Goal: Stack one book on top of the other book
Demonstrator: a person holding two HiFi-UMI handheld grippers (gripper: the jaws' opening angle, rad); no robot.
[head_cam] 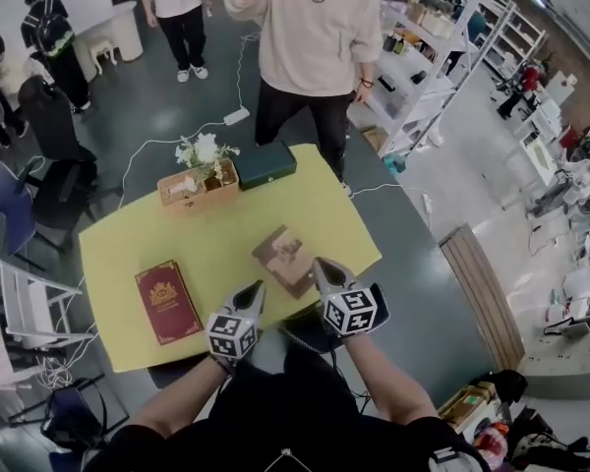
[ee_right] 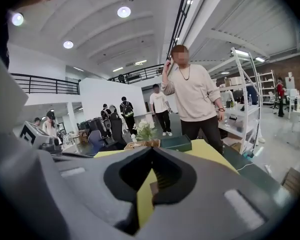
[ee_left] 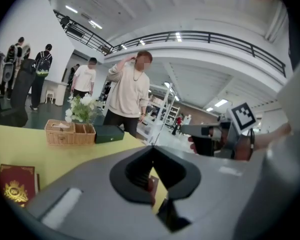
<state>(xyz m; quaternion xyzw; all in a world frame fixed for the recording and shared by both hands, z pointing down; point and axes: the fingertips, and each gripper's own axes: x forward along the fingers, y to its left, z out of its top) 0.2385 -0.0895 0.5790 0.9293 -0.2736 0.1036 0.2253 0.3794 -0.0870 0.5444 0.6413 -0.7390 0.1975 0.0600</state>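
You're holding both claws clenched and empty: the left gripper [head_cam: 255, 291] is hovering well right of the flat red gold-crested book [head_cam: 167, 301], and the right gripper [head_cam: 322, 265] is hovering just beside the brown patterned book [head_cam: 285, 259].

The yellow worktop [head_cam: 128, 249] spreads out ahead of both my pairs of jaws, its near edge just under them. Four things lie on it. A brown book [head_cam: 285, 260] lies skewed just ahead, between my left jaws and my right jaws, closer to the right pair. A red book [head_cam: 167, 301] lies flat off to the left of my left jaws, near the front edge. Far ahead, at the back edge, stands a wicker basket [head_cam: 198, 187] with white flowers, and a dark green box [head_cam: 265, 163] sits just to its right.
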